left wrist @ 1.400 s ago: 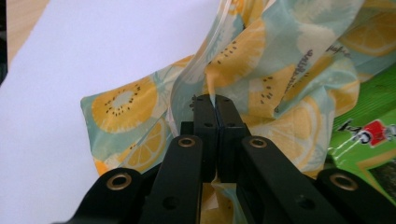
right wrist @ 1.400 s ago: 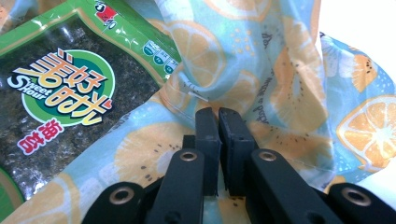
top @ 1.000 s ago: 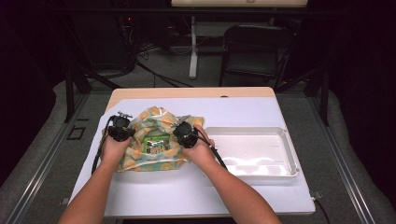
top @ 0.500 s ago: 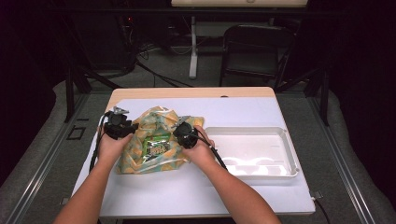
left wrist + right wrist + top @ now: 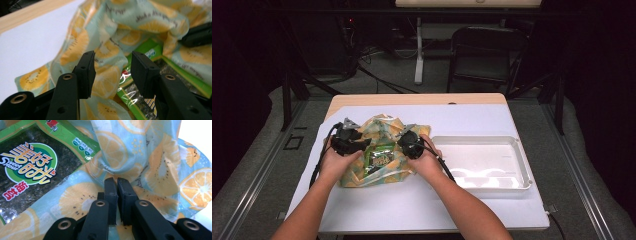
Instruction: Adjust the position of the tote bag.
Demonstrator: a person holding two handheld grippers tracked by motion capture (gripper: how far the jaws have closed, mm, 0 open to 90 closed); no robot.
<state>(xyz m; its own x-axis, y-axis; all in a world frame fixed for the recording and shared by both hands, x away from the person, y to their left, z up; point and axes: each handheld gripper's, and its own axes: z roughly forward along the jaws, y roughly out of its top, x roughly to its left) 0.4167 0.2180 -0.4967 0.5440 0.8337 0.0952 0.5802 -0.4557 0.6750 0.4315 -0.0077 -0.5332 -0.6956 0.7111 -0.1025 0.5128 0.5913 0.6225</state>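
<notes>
A fruit-print bag point(image 5: 384, 145), pale teal with orange slices and kiwi halves, lies crumpled on the white surface point(image 5: 422, 200), left of the middle and just left of an empty white tray point(image 5: 512, 150). Inside its open mouth sits a green snack packet point(image 5: 381, 157), dark in the middle with a round green label bearing orange characters and the words "Sweet Sour"; in the right gripper view the packet point(image 5: 27, 170) lies at the upper left, with the bag's printed film point(image 5: 140, 157) folded over its edge. The left gripper point(image 5: 362, 145) sits at the bag's left side, and its jaws have just been opening: in the left gripper view the left gripper point(image 5: 113, 72) has its two black pads spread apart, with the bag's rumpled film point(image 5: 110, 57) and a strip of the packet point(image 5: 130, 92) behind the gap, and neither pad pressing on them. The right gripper point(image 5: 407, 145) rests on the bag's right side; in its own view the right gripper point(image 5: 117, 187) has its jaws pressed nearly together on a pinch of the bag's film, which bunches into a fold right at the tips. Both forearms come in from the near edge of the surface.
</notes>
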